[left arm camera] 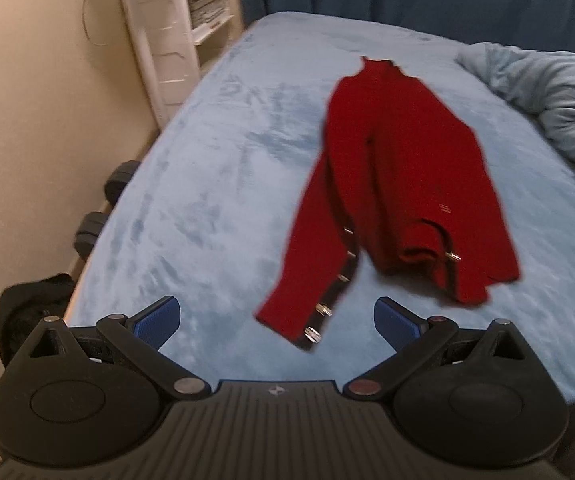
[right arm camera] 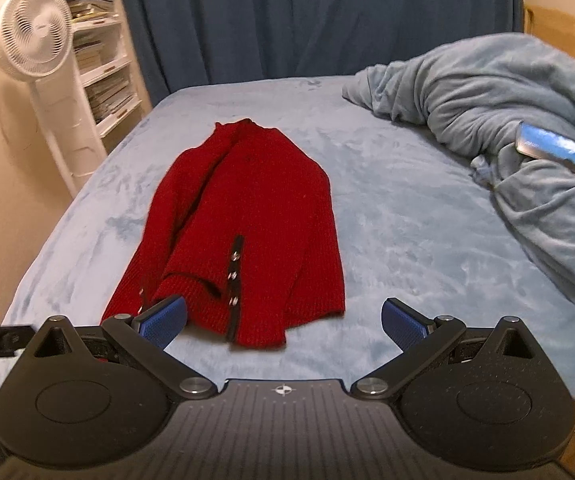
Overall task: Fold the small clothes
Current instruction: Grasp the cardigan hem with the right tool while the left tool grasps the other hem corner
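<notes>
The red cardigan (right arm camera: pixel 247 216) is a coarse, matt knit with visible ribbing; its dark trim carries small shiny metal snap buttons (right arm camera: pixel 232 278). The bed sheet (right arm camera: pixel 399 216) under it is a soft, plush pale-blue fleece whose brushed nap shows lighter and darker streaks. The bunched blanket (right arm camera: pixel 519 92) looks like the same fuzzy cloth. The curtain (right arm camera: pixel 307 16) is a smooth, matt dark-blue fabric. The fan (right arm camera: pixel 33 40) and shelf unit (right arm camera: pixel 99 68) are white plastic. Both the left gripper (left arm camera: pixel 277 322) and right gripper (right arm camera: pixel 285 322) have matt black plastic bodies, ridged in the middle, dull metal pivot pins, and textured blue rubbery pads (right arm camera: pixel 165 320).
</notes>
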`<state>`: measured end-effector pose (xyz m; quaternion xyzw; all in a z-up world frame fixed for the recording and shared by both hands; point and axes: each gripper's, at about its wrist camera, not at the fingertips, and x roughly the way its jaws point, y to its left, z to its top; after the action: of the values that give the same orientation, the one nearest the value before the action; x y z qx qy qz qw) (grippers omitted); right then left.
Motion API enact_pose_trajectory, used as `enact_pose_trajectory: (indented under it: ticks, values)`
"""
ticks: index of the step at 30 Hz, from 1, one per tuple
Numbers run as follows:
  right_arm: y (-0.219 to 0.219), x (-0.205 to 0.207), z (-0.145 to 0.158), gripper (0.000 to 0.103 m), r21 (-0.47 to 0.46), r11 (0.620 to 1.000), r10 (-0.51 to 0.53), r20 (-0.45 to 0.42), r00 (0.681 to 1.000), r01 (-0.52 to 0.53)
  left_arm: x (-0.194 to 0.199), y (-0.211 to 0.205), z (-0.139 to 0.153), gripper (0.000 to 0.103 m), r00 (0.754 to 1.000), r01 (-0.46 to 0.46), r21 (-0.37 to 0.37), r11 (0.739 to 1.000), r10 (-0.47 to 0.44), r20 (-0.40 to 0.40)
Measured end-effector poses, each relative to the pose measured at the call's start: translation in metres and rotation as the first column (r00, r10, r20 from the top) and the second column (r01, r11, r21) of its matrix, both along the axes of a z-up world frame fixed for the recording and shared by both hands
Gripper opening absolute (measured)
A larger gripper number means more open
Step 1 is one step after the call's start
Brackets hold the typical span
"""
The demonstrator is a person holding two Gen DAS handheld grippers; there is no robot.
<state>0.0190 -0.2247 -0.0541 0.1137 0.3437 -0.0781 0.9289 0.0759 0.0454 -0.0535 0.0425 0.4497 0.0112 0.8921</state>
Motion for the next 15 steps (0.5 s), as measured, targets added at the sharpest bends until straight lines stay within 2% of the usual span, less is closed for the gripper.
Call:
enact_pose_trajectory:
  ticks: [4,6,8,10,12,15]
  values:
    - [-0.010,0.065,-0.031,0.102,0.033,0.999,-0.002,-0.038,0.999,0.003,0.045,0.008,-0.019,0.103,1.000,-0.031,-0.017,0.999,0.031,0.002]
    - [-0.010,0.105,-0.054,0.099,0.067,0.998,0.010,-0.066,0.998,-0.006,0.071,0.004,-0.033,0.103,1.000,-0.028,-0.026,0.999,0.028,-0.014]
    - [-0.004,0.142,-0.076,0.083,0.087,0.996,0.026,-0.102,0.994,-0.017,0.094,-0.002,-0.049,0.103,1.000,-0.013,-0.036,0.999,0.012,-0.027]
    - [0.001,0.181,-0.100,0.072,0.083,0.996,0.033,-0.143,0.989,-0.021,0.116,-0.011,-0.070,0.103,0.999,0.025,-0.059,0.998,-0.027,-0.037]
    - [0.001,0.210,-0.119,0.070,0.082,0.997,0.026,-0.175,0.984,-0.012,0.132,-0.023,-0.092,0.103,0.996,0.065,-0.052,0.997,-0.068,-0.058]
    - [0.000,0.247,-0.147,0.068,0.130,0.990,0.075,-0.221,0.972,-0.047,0.155,-0.046,-0.124,0.103,0.985,0.135,0.010,0.991,-0.133,-0.114]
